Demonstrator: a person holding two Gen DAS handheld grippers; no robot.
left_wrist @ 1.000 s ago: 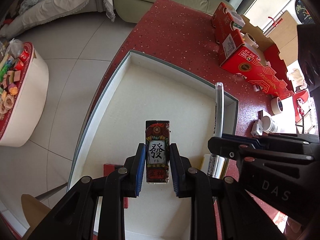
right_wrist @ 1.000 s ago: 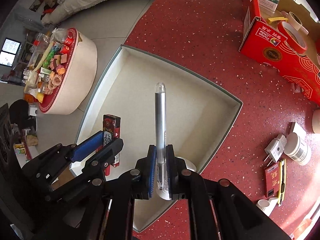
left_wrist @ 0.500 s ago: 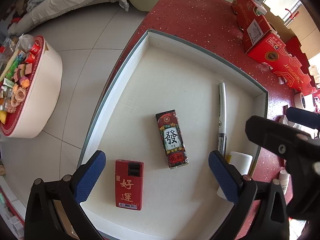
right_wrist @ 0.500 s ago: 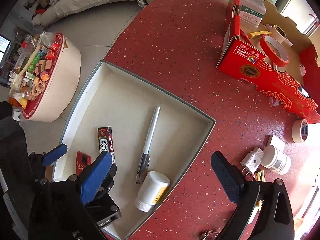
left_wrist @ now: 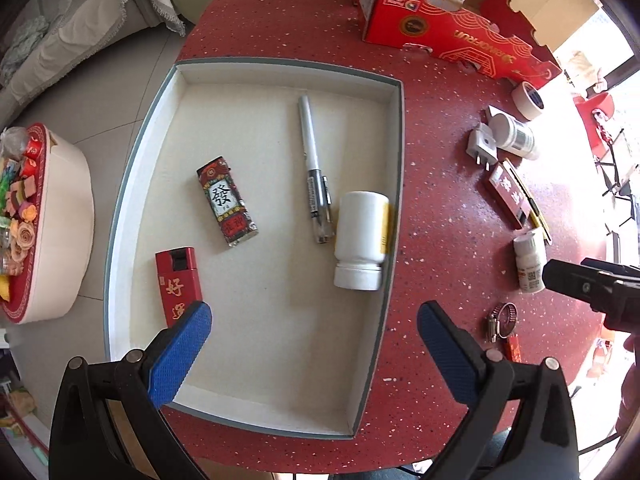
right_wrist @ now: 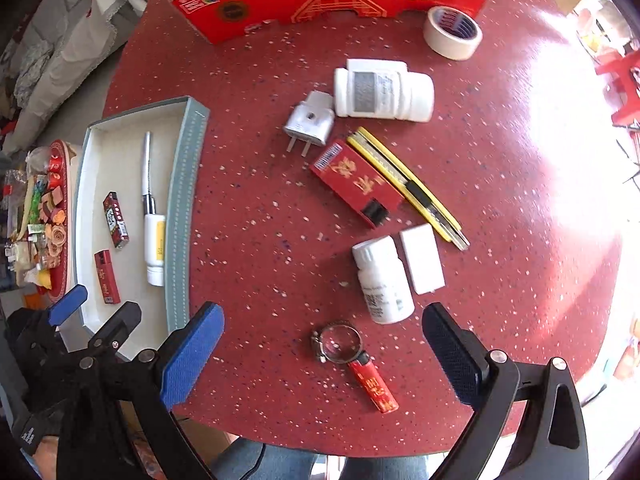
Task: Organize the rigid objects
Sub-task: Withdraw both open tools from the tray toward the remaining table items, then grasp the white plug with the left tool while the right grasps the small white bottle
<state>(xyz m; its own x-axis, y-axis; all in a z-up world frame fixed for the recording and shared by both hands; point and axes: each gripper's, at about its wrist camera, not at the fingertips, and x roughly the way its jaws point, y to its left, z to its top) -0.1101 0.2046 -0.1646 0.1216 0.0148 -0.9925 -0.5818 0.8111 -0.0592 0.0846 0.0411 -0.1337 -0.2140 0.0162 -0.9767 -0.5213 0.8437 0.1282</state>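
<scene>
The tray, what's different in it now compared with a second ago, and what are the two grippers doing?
Both grippers let go. The left gripper released the mahjong-print lighter, now flat in the tray. The right gripper released the pen, now flat beside the white bottle, and swung over to the loose items on the table. The red lighter and white bottle stayed put.

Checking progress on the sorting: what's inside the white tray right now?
Inside the tray: a pen, a white bottle, a patterned lighter and a red lighter, its near end covered by the left gripper's finger.

The small red item [left_wrist: 513,348] beside the ring stays partly hidden, unidentifiable.
</scene>
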